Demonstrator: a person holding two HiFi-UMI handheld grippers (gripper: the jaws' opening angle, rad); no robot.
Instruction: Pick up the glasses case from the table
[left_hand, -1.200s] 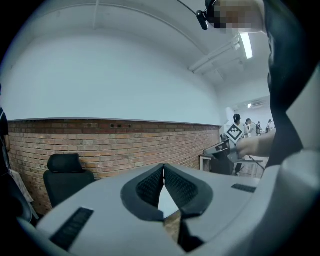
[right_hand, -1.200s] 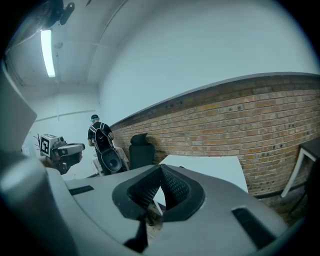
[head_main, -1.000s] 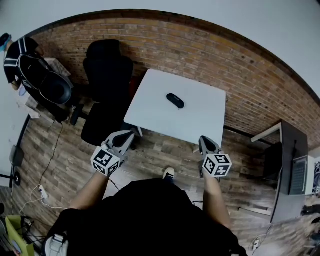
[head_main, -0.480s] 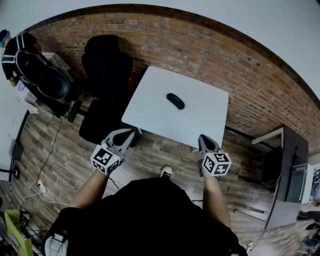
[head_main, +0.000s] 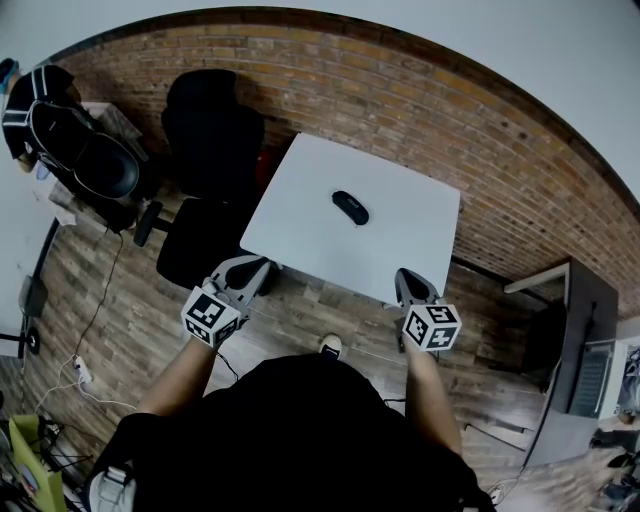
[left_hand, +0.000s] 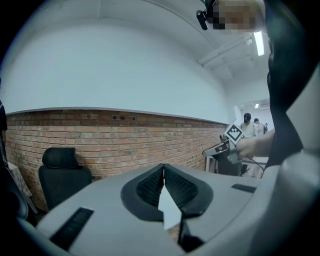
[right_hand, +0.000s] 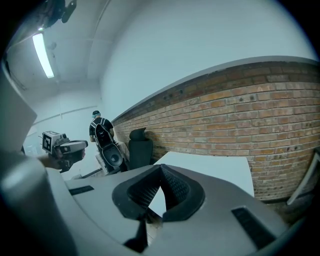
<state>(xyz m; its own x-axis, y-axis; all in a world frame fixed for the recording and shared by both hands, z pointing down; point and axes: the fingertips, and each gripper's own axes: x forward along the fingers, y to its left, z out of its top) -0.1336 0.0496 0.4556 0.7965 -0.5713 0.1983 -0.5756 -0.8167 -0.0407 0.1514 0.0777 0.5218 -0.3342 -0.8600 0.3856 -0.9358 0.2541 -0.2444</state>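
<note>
The glasses case (head_main: 350, 207) is lying mid-worktop (head_main: 410, 255), at one o'clock from the left tool (head_main: 252, 268) and eleven from the right tool (head_main: 411, 280), both hovering empty with jaws together; it is looking light, stiff and smooth, probably best pinched across its narrow width.

No legible txt, brands or nos.; only b/w square markers (head_main: 210, 318) on left gripper (head_main: 255, 268) at 8 o'clock & right gripper (head_main: 410, 280) at 4 o'clock.
</note>
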